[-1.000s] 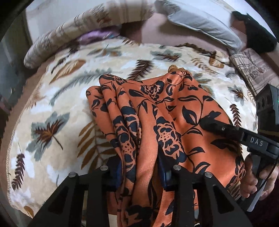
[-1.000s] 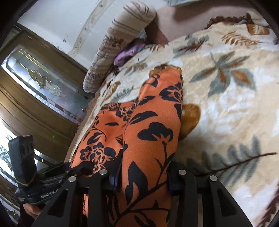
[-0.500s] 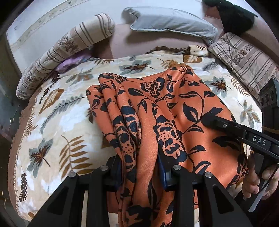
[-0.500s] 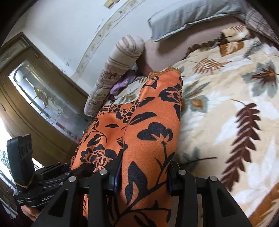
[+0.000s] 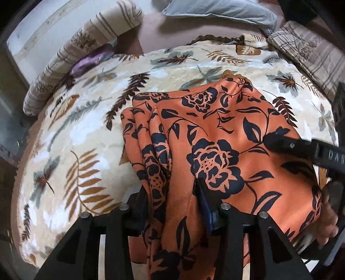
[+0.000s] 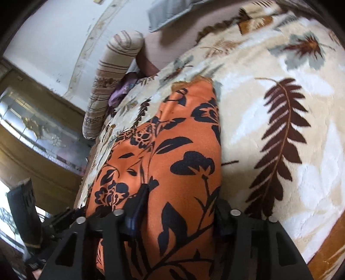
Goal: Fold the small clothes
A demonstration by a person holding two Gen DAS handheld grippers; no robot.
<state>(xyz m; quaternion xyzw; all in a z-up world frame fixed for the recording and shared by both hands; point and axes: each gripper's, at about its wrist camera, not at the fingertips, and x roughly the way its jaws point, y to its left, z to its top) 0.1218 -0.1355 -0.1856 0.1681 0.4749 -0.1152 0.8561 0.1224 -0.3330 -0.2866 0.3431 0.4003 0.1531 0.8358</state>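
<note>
An orange garment with a black flower print is held up over a cream leaf-print blanket on a bed. My left gripper is shut on a bunched, pleated edge of it. My right gripper is shut on another edge; the cloth runs forward from its jaws and its far end rests on the blanket. The right gripper also shows at the right of the left wrist view, its finger against the cloth. The left gripper shows at the lower left of the right wrist view.
A striped bolster and a purple cloth lie at the far left of the bed. A grey pillow and a striped pillow lie at the head. A wooden door with glass stands left.
Both grippers have moved with the garment, and its far end has drawn back toward me. The cloth is more bunched, and both grips are unchanged.
</note>
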